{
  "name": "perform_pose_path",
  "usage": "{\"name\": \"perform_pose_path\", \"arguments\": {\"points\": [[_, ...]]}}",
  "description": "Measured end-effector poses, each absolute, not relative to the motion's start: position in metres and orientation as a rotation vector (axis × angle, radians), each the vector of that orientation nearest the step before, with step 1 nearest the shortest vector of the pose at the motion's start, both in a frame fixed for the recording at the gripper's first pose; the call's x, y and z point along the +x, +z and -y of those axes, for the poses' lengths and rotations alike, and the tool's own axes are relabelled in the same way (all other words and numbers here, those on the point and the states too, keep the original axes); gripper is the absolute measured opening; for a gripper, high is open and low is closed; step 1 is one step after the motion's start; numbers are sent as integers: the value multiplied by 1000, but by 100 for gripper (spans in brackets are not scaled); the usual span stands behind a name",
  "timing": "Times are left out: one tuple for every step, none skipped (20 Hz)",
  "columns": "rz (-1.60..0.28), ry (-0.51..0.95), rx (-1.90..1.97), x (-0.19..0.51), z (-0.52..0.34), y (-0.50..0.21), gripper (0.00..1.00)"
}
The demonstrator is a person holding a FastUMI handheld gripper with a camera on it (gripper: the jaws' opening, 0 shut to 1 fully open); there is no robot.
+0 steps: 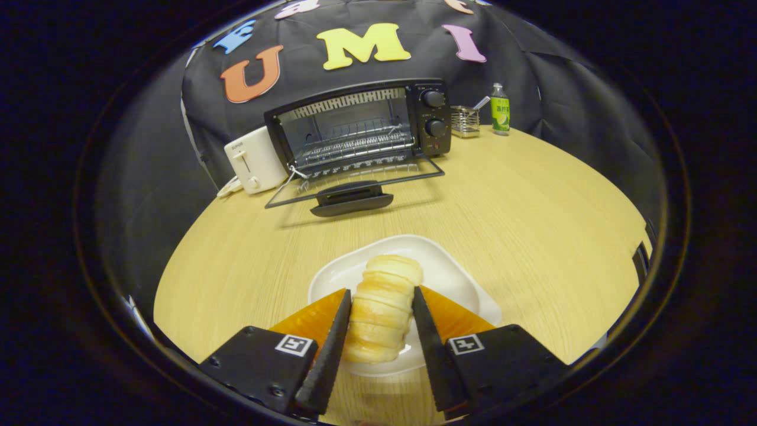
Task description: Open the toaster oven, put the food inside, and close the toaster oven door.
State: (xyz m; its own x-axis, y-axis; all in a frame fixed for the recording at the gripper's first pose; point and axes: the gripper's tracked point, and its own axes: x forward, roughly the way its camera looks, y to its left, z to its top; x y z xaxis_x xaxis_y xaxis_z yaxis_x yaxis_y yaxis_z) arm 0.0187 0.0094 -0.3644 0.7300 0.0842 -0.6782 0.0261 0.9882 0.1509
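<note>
Toaster oven (361,127): black, door (355,188) folded down flat, rack bare | Food (381,309): pale ridged bread roll, lengthwise on white plate (455,278).

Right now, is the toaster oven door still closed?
No, the toaster oven door is folded down flat, its rack exposed, while the gripper fingers flank the bread roll on the plate.

Gripper (381,296) — appearance, gripper view

Two long, tapering fingers (331,349) rise from two blocky black housings with rounded corners. The inner face of each finger is finely ribbed, saw-toothed along the edge. Each housing carries one small square fiducial marker, black pattern on white, set near the finger's base. Round screw heads sit in the left housing's face, near its corners. The finger pair reads as mirror-symmetric.
</note>
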Motion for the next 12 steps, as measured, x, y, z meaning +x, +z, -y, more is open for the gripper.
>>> {"name": "perform_pose_path", "arguments": {"points": [[-765,32,164,17,-11,-367,68],[-755,29,178,17,-10,-365,60],[-764,29,198,17,-11,-366,52],[-762,26,202,16,-11,-364,41],[-762,24,200,15,-10,-363,39],[-756,27,203,15,-11,-359,35],[-747,32,213,15,-11,-353,33],[-733,38,230,15,-12,-345,32],[-712,46,249,19,-13,-335,31],[-688,54,261,23,-14,-325,31],[-667,63,267,30,-14,-315,31],[-649,69,283,36,-16,-305,31]]}}
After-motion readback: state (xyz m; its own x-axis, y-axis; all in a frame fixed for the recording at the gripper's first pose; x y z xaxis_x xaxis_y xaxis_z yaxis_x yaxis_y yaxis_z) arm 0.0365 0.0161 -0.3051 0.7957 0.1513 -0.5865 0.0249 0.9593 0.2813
